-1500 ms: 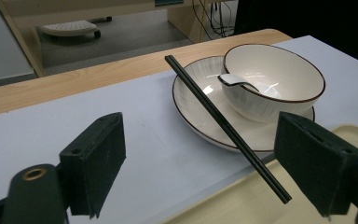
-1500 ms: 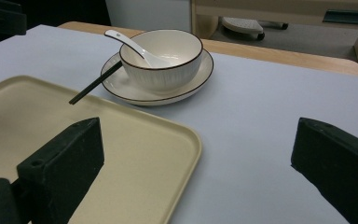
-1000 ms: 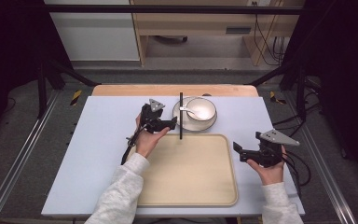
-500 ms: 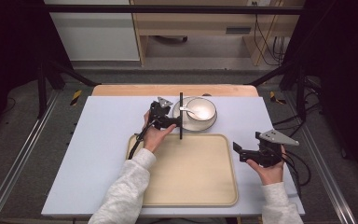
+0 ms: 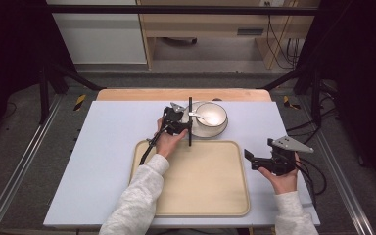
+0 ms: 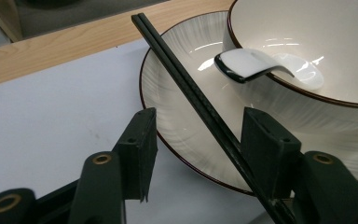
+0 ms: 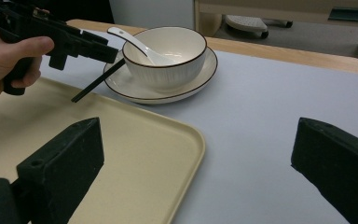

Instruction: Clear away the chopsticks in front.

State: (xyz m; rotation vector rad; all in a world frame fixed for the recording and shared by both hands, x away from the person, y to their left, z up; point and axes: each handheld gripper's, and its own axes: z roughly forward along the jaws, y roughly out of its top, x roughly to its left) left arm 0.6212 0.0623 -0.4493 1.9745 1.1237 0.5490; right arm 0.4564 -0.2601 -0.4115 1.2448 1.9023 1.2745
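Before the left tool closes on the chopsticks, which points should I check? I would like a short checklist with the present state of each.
1. Chopsticks between the jaws of the left tool: ok, the pair runs through the gap, close to the right-hand pad.
2. Pads pressing on the chopsticks: not ok, the jaws have just been closing, but a gap remains on the left-hand side.
3. Both sticks lie together: ok, side by side across the plate rim.
4. Spoon clear of the jaws: ok, it rests in the bowl.
5. Tray free to receive them: ok.
6. Right tool out of the way: ok, open, beside the tray.
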